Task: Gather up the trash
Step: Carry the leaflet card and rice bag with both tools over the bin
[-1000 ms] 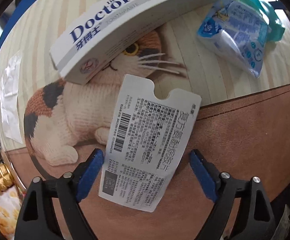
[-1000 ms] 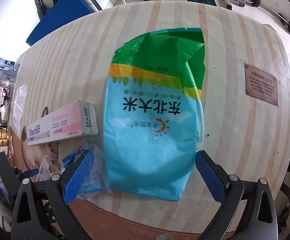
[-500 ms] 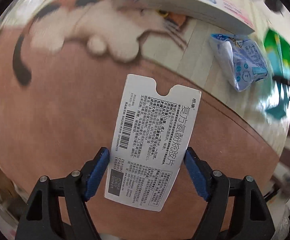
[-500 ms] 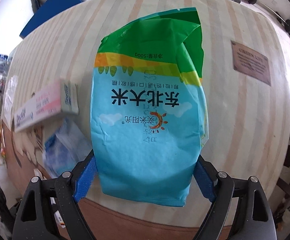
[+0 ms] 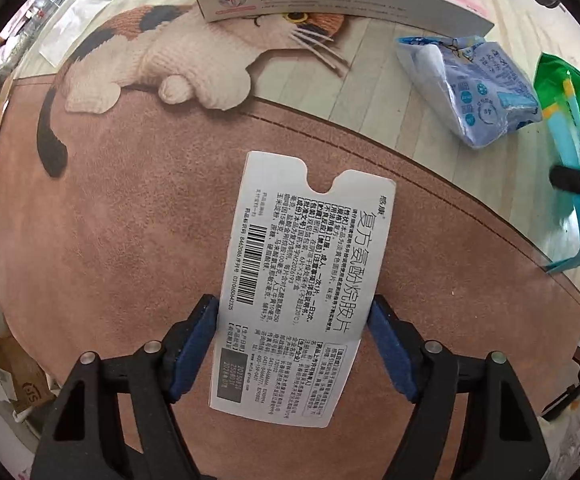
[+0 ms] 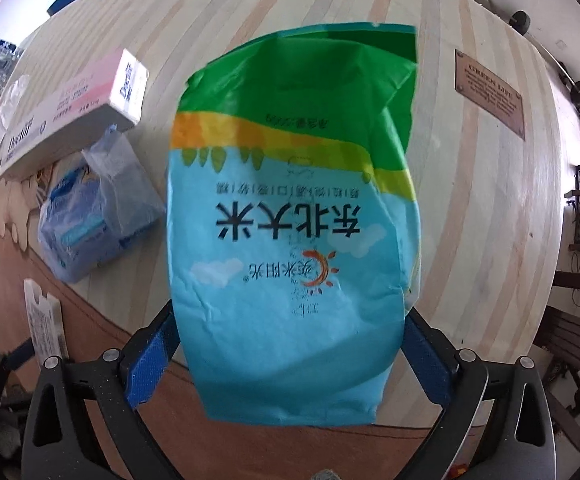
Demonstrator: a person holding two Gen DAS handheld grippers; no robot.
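Right now I'm gripping trash in both hands. L gripper (image 5: 292, 344) is clamped on the card (image 5: 302, 284), a flat white pill-box panel w/ barcode and print, pads pinching its two long edges near the 6 o'clock end. It's sticking out toward 12 over the brown mat (image 5: 130, 220). Card looks light and fairly stiff, but squeezed edge-on like this it could bow or pop out, so I'm judging a gentle, steady pinch is enough. No need to regrip.

R gripper (image 6: 290, 354) is closed on the bag (image 6: 290, 240), an empty blue/green rice bag, jaws squeezing its lower end at 6 o'clock while the torn green top is flopping toward 12. It appears to be hanging clear of the table (image 6: 490, 200), though I can't tell for sure. Thin plastic film: v. light, soft, slick, crumples easily. Prob. safest to be holding it where it's bunched, as now, since a flat single layer would slide through the pads.

Left on the table, approx 9–10 o'clock in the R view: tissue pack (image 6: 98, 216) and, just beyond it, toothpaste box (image 6: 74, 116). Pack is soft and squashy, so take it across the middle. Box is stiff, light, long; grab across its narrow width near the centre so it isn't tipping.
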